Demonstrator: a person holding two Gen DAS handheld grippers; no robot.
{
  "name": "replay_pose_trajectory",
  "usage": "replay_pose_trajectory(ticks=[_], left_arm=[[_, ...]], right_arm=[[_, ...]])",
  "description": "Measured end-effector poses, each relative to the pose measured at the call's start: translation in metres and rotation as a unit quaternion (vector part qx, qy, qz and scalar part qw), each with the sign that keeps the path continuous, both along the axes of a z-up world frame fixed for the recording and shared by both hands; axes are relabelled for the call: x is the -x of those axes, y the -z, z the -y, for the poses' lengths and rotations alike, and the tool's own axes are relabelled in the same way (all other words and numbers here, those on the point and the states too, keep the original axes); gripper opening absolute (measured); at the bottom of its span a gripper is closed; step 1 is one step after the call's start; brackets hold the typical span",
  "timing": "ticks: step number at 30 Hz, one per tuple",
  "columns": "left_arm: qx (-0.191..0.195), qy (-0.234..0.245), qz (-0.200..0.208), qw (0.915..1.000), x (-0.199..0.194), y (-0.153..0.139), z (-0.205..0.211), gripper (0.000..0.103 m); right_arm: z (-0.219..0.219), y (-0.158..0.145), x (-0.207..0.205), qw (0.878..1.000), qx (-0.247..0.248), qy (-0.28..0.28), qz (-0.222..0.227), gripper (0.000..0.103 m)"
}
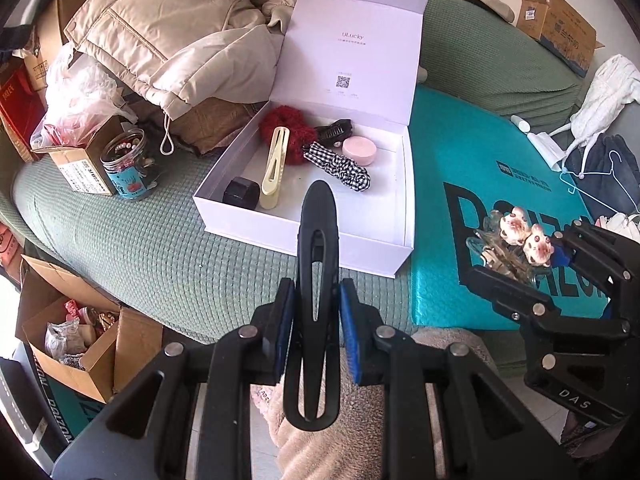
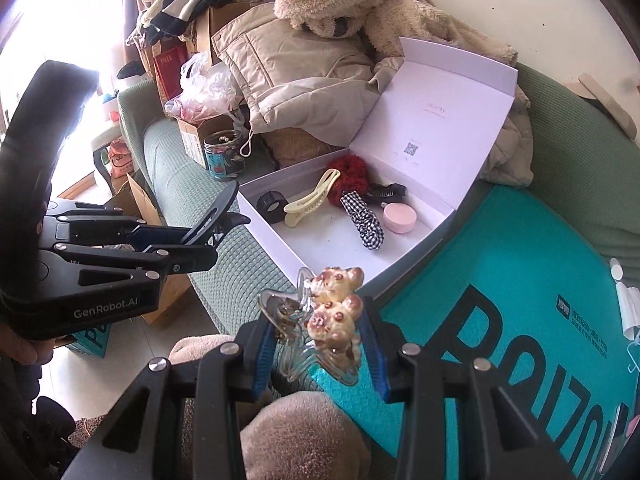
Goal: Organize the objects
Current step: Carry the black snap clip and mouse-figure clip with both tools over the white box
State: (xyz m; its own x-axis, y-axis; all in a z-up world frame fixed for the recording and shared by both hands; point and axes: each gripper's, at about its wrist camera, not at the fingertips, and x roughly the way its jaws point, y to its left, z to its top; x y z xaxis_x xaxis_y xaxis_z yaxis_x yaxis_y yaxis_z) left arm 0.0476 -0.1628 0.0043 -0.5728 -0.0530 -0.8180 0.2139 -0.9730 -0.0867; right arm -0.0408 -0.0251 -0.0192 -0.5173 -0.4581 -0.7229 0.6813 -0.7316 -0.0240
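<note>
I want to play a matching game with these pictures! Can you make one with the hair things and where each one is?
Things:
1. black hair clip
2. clear claw clip with little bears
3. red scrunchie
4. glass jar

Places:
A. inside the white box
B. on the green cover beside a cardboard box
C. held in the left gripper
D. held in the right gripper

Pairs: 1-C, 2-D, 3-A, 4-B
</note>
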Motion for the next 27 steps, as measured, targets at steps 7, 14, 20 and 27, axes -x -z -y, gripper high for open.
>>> replay_pose_trajectory(ticks=[7, 14, 20, 27], left_arm=[[0.0, 0.008, 0.007, 0.9999, 0.026, 0.006, 0.007, 0.021], [-0.005, 0.012, 0.006, 0.9999, 0.056, 0.01, 0.018, 0.021], [-0.001, 0.021, 0.008, 0.9997, 0.084, 0.018, 0.025, 0.021], [0.005, 0.027, 0.008, 0.9996, 0.109, 0.027, 0.034, 0.021]], right_arm=[[0.008, 0.005, 0.021, 1.0, 0.0, -0.001, 0.005, 0.039], [0.017, 0.011, 0.048, 1.0, 0.005, -0.002, 0.013, 0.039], [0.025, 0.015, 0.072, 1.0, 0.007, 0.005, 0.015, 0.039], [0.037, 0.02, 0.096, 1.0, 0.0, 0.007, 0.007, 0.039]])
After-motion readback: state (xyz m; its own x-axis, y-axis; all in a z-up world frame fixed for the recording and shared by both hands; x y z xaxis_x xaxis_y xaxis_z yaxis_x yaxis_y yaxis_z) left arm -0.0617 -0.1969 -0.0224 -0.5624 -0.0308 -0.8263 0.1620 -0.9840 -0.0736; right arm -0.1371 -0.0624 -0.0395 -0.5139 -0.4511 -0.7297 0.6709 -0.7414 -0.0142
